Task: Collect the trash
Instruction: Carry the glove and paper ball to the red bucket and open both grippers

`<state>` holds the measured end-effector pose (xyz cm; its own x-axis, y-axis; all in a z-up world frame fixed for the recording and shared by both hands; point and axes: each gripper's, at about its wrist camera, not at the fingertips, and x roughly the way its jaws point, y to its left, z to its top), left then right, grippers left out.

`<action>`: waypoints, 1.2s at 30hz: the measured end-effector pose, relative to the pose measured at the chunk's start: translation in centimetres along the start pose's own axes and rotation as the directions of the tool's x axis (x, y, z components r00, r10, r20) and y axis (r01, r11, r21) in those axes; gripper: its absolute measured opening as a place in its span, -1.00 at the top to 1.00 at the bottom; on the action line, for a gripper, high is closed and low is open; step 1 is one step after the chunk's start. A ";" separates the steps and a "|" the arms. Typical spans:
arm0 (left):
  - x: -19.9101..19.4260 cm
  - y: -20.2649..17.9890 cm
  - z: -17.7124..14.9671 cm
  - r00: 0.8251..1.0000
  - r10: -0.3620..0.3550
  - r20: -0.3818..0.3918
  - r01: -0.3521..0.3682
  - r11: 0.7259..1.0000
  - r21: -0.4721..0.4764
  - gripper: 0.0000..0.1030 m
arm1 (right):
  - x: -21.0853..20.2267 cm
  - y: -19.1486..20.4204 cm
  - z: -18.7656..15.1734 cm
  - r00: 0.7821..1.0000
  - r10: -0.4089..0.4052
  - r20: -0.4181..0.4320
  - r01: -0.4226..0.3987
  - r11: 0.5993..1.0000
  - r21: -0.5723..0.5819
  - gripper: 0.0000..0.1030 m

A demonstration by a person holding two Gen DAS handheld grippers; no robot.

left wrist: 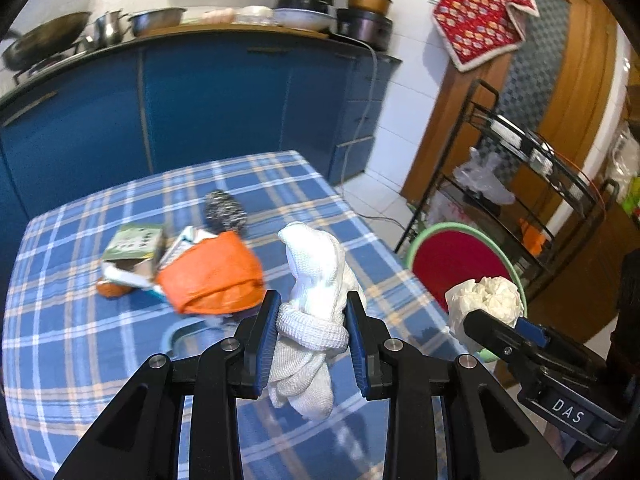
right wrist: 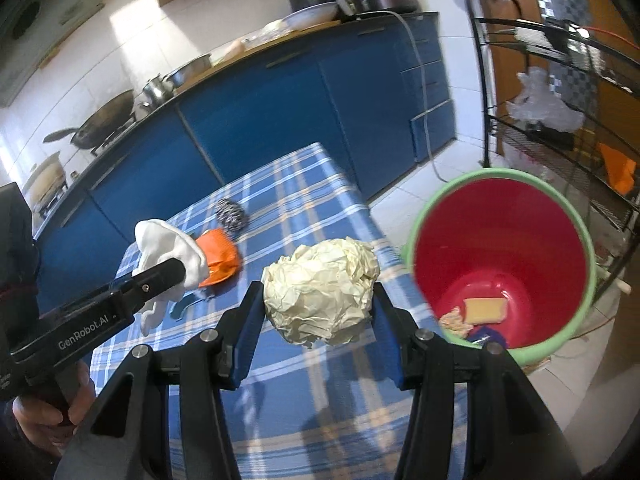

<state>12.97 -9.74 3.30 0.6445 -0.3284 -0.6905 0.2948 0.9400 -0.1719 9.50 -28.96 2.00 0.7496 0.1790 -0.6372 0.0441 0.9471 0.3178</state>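
Mid-task. Left tool clamps a white knitted cloth; right tool clamps a crumpled paper ball, both above the counter's right edge. Red bin beside that edge holds scraps. Orange bag, carton, scourer remain mid-counter.

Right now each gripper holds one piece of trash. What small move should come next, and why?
Probably carry the right gripper, shut on the crumpled paper ball, a little further right until it hangs over the red bin, then let go. The bin stands open just beside the table's edge, nearest to this gripper. The left gripper, shut on the white cloth, can follow.
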 end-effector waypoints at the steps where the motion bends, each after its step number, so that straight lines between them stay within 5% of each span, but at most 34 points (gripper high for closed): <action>1: 0.2 -0.5 0.1 1.000 -0.004 -0.004 0.004 1.000 0.009 0.36 | -0.2 -0.6 0.0 1.000 -0.007 0.005 0.007 1.000 0.009 -0.06; 23: 7.8 -11.7 0.9 0.988 -0.073 -0.140 0.100 0.976 0.195 0.36 | -1.0 -11.5 0.2 0.990 -0.142 0.024 0.135 0.972 0.192 -0.07; 36: 11.6 -15.1 0.4 0.976 -0.081 -0.200 0.129 0.962 0.240 0.36 | 0.7 -16.6 0.3 0.983 -0.182 -0.008 0.178 0.948 0.264 -0.19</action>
<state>16.24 -27.79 -1.81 0.4638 -0.3786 -0.8010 0.5361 0.8397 -0.0865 9.44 -44.61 -3.53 0.7240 0.0054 -0.6898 0.3495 0.8592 0.3736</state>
